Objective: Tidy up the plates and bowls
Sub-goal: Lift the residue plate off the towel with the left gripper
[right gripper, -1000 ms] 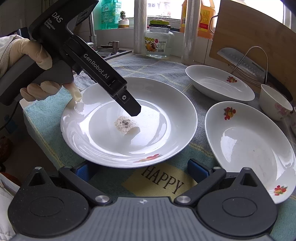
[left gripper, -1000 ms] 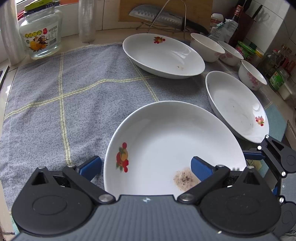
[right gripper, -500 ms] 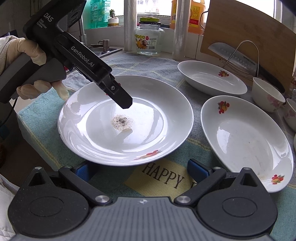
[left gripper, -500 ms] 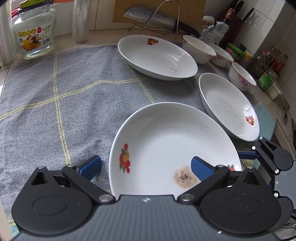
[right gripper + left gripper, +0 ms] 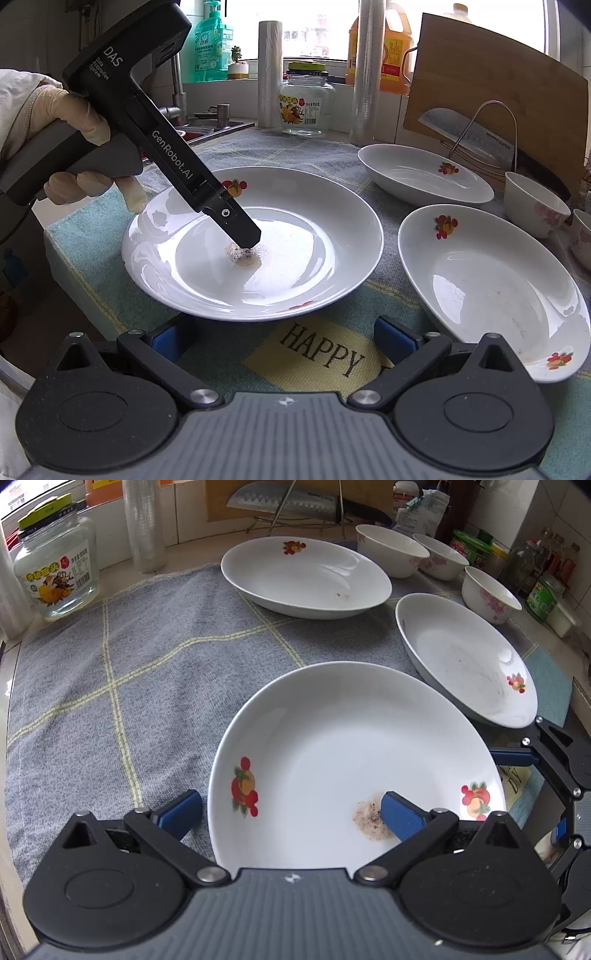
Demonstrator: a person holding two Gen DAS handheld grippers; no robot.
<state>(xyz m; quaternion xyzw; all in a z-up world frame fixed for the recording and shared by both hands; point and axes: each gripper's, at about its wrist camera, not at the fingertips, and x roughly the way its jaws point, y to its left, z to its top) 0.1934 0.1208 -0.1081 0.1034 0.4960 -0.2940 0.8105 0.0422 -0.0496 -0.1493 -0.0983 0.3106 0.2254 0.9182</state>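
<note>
Kitchen counter towel (image 5: 110, 686), three plates (image 5: 306, 578), three bowls (image 5: 391, 550), both jaws spread.

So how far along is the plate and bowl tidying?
Nothing is stacked yet: three plates lie apart on the towel, three bowls behind. The left gripper, open, straddles the near plate rim. The right gripper waits open. All stacking remains.
</note>
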